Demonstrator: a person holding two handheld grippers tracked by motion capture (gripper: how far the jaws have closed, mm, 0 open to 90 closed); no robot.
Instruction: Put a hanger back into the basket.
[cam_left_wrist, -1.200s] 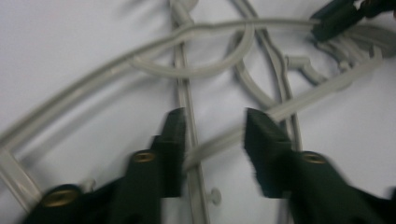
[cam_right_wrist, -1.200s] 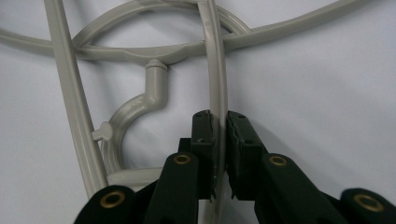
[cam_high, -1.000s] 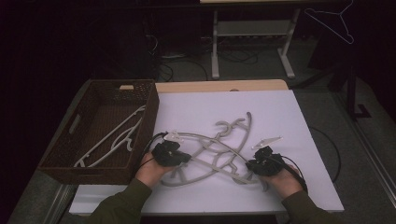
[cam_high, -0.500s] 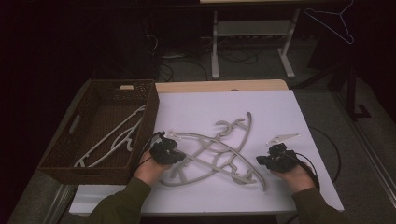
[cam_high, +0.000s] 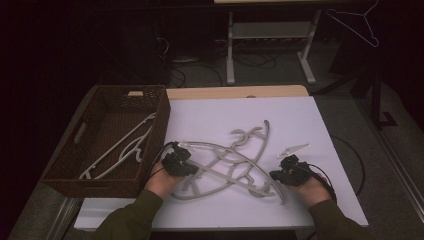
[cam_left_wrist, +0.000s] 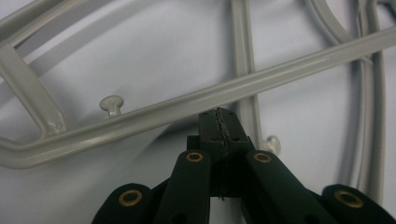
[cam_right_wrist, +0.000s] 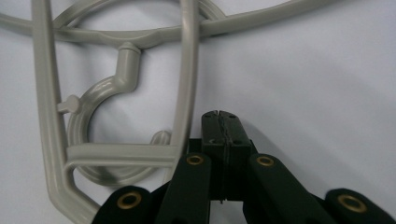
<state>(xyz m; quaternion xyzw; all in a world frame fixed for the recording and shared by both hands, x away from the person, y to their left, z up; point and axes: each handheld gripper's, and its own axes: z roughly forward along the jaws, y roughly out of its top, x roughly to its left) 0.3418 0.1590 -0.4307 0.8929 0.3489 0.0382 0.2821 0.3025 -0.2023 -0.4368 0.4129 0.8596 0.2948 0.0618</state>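
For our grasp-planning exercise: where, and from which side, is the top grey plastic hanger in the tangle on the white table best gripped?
Grip the grey plastic hanger by its thin straight bar, coming from above with jaws astride it. The bar is narrow, lies flat and has bare white table beside it; the curved hook sits tangled among other hangers.

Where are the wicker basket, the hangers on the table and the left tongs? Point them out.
wicker basket (cam_high: 159, 131), high view, on its right wall.
hangers on the table (cam_high: 227, 177), high view, where their bars cross.
left tongs (cam_left_wrist: 220, 122), left gripper view, on the shut tips.
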